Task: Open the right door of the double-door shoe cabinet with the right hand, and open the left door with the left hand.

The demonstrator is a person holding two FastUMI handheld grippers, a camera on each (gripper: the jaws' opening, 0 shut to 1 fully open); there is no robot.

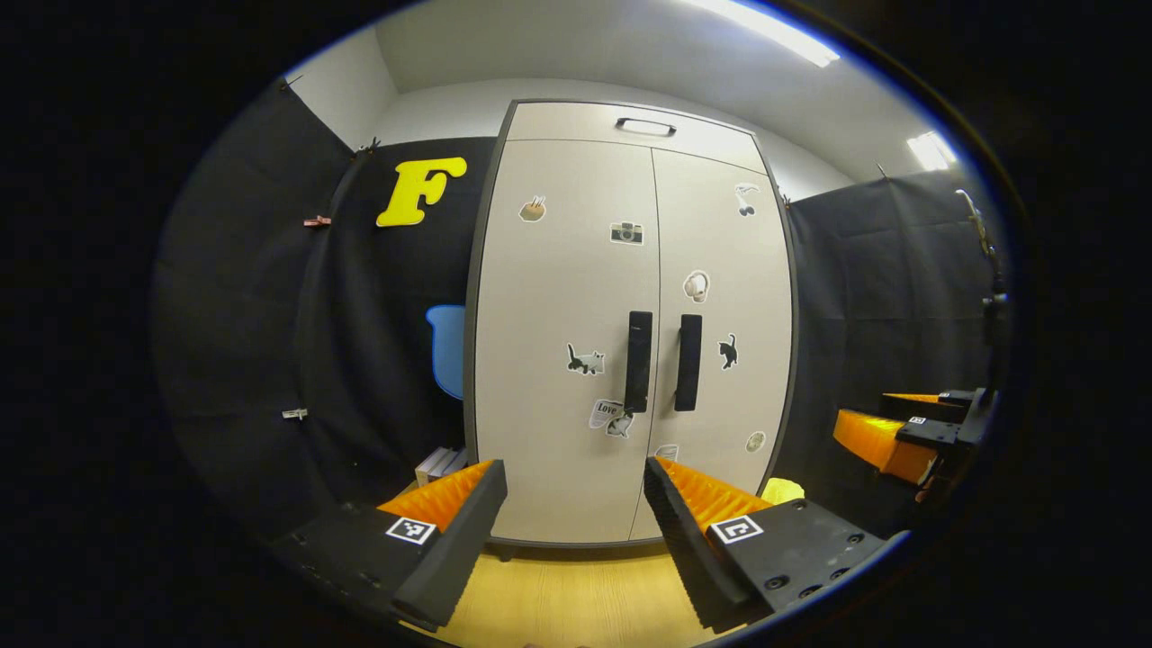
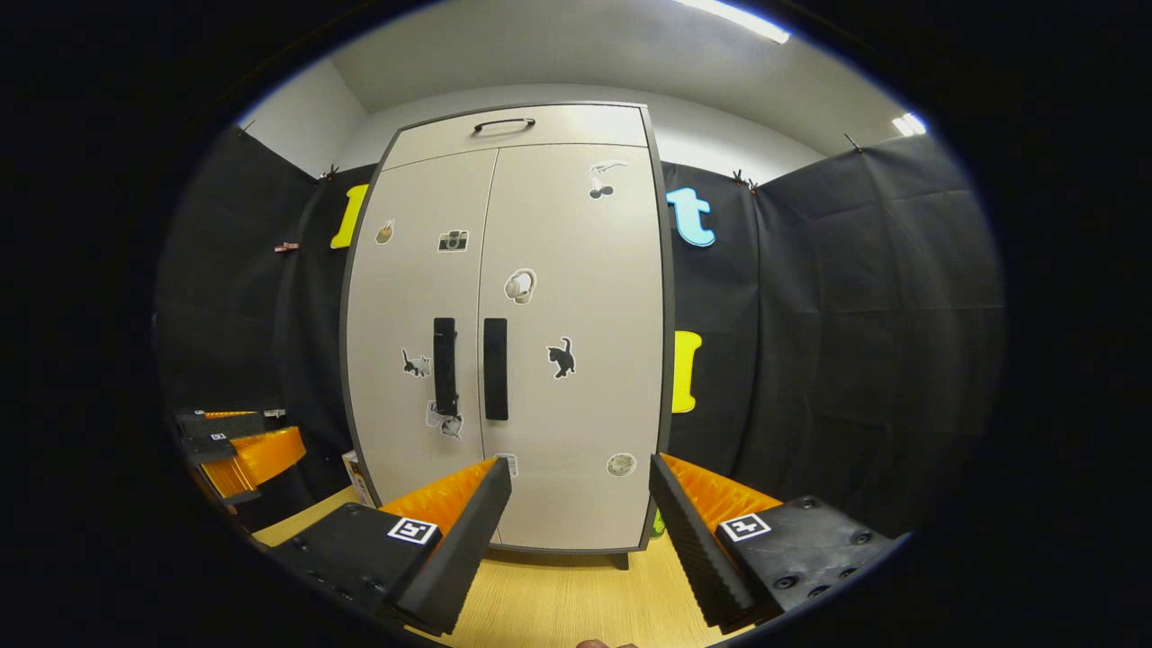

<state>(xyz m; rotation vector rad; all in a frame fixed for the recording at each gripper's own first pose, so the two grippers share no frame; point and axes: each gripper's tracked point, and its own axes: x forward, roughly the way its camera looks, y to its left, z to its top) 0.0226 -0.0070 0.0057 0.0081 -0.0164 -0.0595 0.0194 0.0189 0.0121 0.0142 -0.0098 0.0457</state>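
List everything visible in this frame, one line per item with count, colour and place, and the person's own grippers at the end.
shoe cabinet: one, pale beige, centre, standing on the floor.
cabinet doors: two, beige, both shut; left door, right door.
door handles: two, black, upright, either side of the centre seam; left handle, right handle.
top handle: one, dark, on the upper panel.
stickers: several, mostly black and white, on both doors.
floor: light wood, below the cabinet.
left gripper: open, facing the cabinet, apart from it.
right gripper: open, facing the cabinet, apart from it.
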